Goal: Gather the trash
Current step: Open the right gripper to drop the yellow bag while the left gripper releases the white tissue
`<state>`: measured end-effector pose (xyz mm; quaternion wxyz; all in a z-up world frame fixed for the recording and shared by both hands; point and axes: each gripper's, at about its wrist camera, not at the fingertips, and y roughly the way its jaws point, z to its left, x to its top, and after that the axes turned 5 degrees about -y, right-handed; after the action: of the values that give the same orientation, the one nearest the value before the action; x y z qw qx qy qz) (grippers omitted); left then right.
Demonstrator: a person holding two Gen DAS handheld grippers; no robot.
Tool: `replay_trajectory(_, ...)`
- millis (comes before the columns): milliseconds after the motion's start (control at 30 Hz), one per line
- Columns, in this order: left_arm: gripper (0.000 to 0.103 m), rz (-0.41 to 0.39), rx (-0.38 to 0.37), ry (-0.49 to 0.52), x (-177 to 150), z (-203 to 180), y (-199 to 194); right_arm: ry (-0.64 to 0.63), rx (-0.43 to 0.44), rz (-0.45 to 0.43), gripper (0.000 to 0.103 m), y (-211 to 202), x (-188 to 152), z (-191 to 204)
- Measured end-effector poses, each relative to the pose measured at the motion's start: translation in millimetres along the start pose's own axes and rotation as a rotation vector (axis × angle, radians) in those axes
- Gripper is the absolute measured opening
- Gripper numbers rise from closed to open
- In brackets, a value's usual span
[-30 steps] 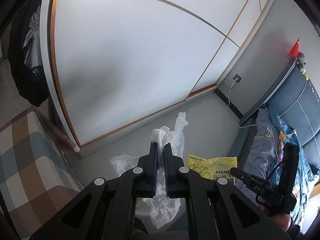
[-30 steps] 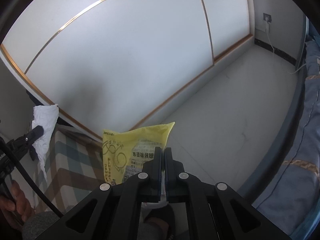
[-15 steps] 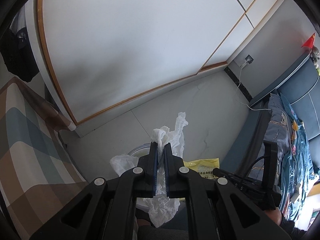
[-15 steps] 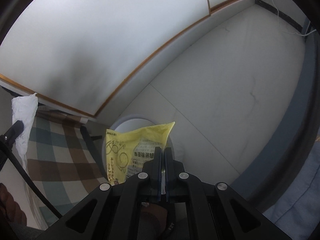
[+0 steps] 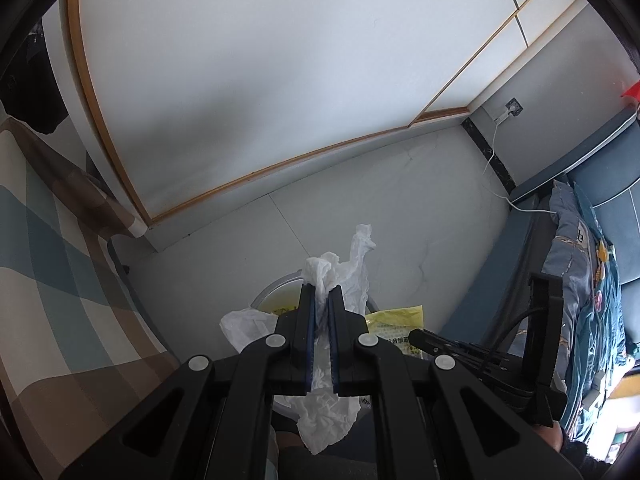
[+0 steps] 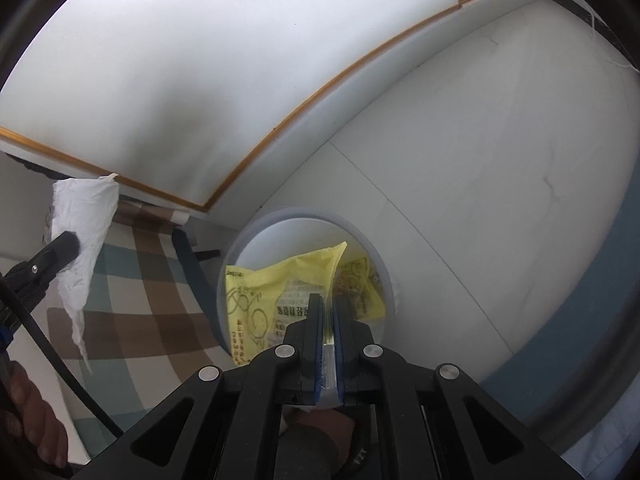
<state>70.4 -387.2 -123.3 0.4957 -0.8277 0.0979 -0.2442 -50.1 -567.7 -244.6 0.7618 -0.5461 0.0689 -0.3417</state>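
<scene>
A round white bin [image 6: 300, 213] stands on the pale floor, with yellow wrapping [image 6: 362, 280] lying inside it. My right gripper [image 6: 328, 300] hangs over the bin's mouth, and its jaws are opening. The edge of a yellow snack packet [image 6: 272, 292] is still pinched between them. In the left wrist view my left gripper [image 5: 322, 290] is shut on a crumpled white tissue [image 5: 352, 276], just above the bin's rim [image 5: 276, 284]. The yellow packet [image 5: 396, 318] shows there beside the right gripper's tip. The tissue [image 6: 80, 232] also shows at the left of the right wrist view.
A plaid-covered seat [image 5: 60, 280] lies left of the bin. White sliding wardrobe doors [image 5: 280, 80] with wooden trim close the far side. A blue bed [image 5: 580, 280] with patterned bedding runs along the right, and a white cable [image 5: 496, 148] hangs from a wall socket. A person's hand [image 6: 28, 420] holds the left gripper.
Both grippers have sunk and tipped towards the floor, so the bin has come into view beneath them. The gap between the right gripper's pads has widened a little around the packet.
</scene>
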Motion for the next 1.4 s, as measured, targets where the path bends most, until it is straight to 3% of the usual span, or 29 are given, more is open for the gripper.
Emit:
replay_trajectory(133, 0.002, 0.017, 0.003, -0.005, -0.9, -0.2, 4.8, -0.017, 0.03, -0.007, 0.014, -6.3, 0.2, -0.2)
replay_trajectory(200, 0.002, 0.024, 0.004, -0.009, -0.6, 0.7, 7.3, -0.024, 0.033, -0.014, 0.024, -10.2, -0.4, -1.0)
replay_trajectory(333, 0.002, 0.041, 0.006, -0.005, -0.6, 0.0, 11.2, -0.031, 0.066, -0.028, 0.03, -18.1, -1.4, -2.1)
replay_trajectory(667, 0.002, 0.091, 0.01, 0.009, -3.8, -0.7, 21.7, -0.034, 0.065, -0.057, 0.06, -23.5, -1.8, 1.1)
replay_trajectory(1100, 0.002, 0.205, 0.01, 0.044, -3.4, -11.7, 50.9, -0.022, 0.052, -0.082, 0.071, -28.1, 0.4, -1.8)
replay_trajectory(1400, 0.002, 0.328, 0.095, 0.078, -7.4, -13.7, 78.9, 0.0, 0.044, -0.081, 0.072, -32.1, -1.9, -10.9)
